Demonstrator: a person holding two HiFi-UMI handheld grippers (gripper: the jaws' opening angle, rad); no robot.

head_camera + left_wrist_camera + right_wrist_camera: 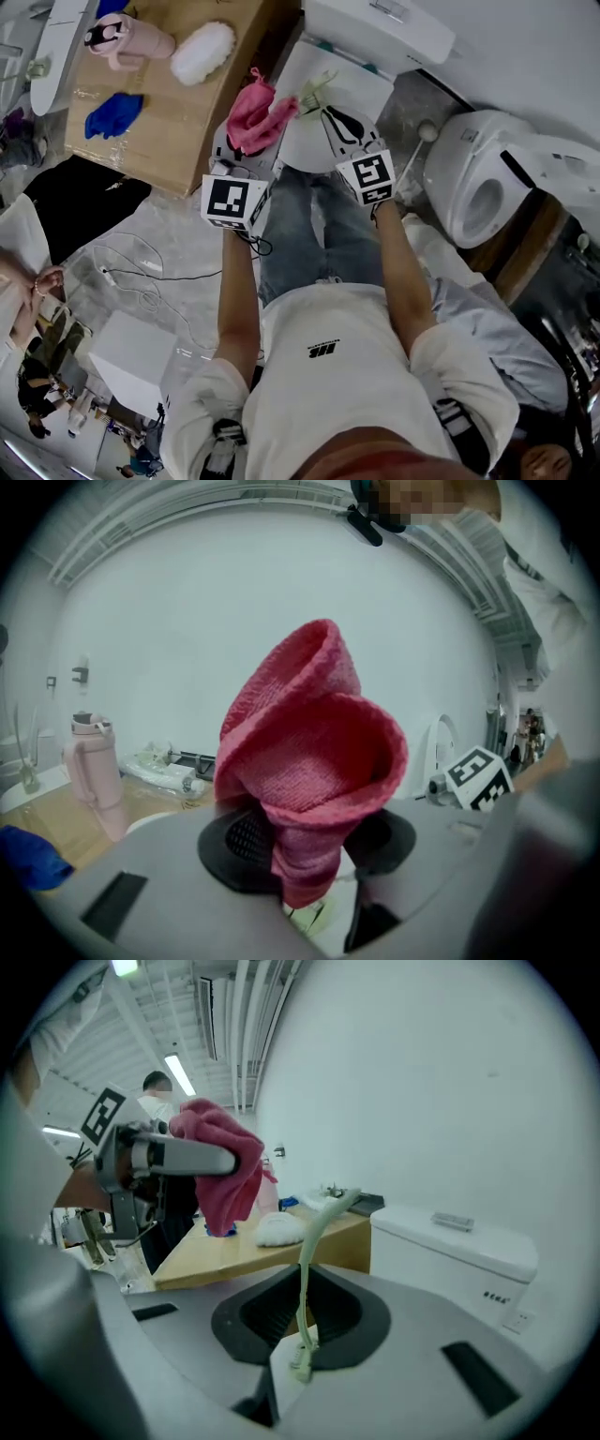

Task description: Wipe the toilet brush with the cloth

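While the left gripper [305,860] is clamped on the lower fold of a pink cloth [309,752], the fabric stands up above the dark pads in a loose, cupped roll with a nubby, looped weave and soft rounded edges. The right gripper [302,1321] has its jaws closed on the toilet brush [314,1232], a slender pale green stem that is smooth along its length. The stem bows toward the upper right of the right gripper view, and a short ridged end hangs just below the pads. In the head view, both tools sit at the centre of the frame, side by side. The cloth bunches to the left and the brush pokes up just to its right, so close that contact between them cannot be judged. Behind them, at the top, is the boxy, glossy white cistern [375,28]. The rounded toilet [478,178] lies at the right edge with its oval bowl open. At the upper left is a flat tan table [178,131]. It carries a matte pink bottle [127,42] lying on its side, a fluffy white pad [202,52] and a crumpled blue rag [114,114].
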